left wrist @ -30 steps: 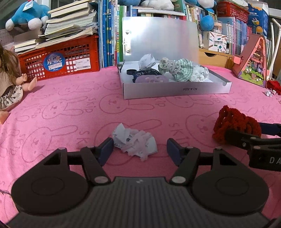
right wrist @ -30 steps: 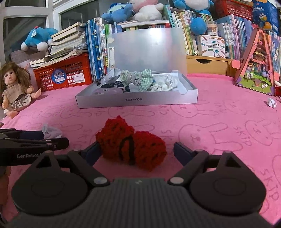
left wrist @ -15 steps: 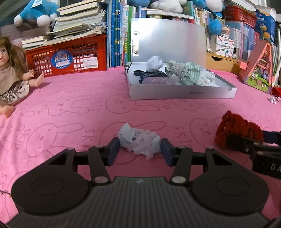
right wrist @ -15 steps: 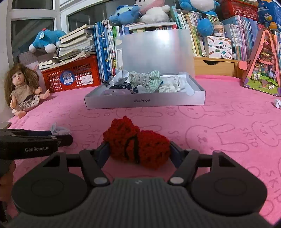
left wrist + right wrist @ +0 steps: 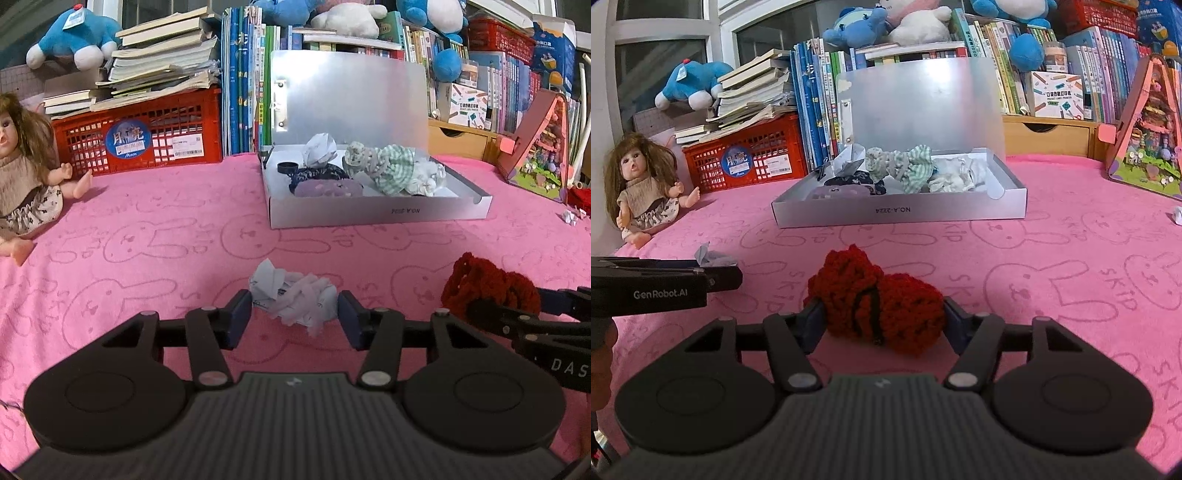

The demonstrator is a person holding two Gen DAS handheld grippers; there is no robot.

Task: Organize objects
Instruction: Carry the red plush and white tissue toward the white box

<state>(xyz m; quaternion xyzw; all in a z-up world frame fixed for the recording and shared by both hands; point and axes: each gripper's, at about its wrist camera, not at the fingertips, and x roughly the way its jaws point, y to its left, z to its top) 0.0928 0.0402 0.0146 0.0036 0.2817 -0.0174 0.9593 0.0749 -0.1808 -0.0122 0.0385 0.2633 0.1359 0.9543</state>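
My left gripper is closed on the crumpled white paper, both pads pressed against its sides while it sits low over the pink bunny-print surface. My right gripper is clamped on the red crocheted piece, which bulges up between the fingers; from the left wrist view I see the same red bundle just to the right of the paper. Ahead of both, well apart from them, the open silver box rests on the surface with its lid upright, already holding fabric scrunchies and another paper wad. A doll sits off to the left, near a red crate.
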